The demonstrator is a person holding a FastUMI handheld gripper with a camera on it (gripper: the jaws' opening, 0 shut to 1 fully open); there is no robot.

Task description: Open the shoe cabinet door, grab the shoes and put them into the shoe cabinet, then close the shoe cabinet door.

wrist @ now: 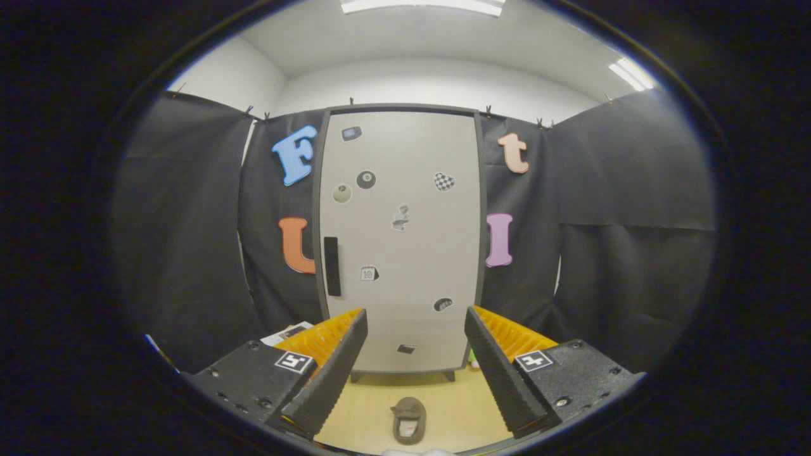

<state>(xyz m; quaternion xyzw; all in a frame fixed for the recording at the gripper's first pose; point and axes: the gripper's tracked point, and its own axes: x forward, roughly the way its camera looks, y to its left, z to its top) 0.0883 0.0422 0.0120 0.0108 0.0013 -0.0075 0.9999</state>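
Claw [415,342] fingers spread wide, holding nothing. Shoe cabinet door [400,240] straight ahead, closed; its black handle [332,266] sits on the left edge, so hinges are likely on the right. Handle looks rigid and slim: pinch it mid-length. Shoe [408,419] lies on the floor [456,405] between the fingers, probably light and soft; grab the collar.

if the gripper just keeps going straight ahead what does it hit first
Probably the closed cabinet door. The open gripper points at its lower part; the shoe lies on the floor, likely below that line.
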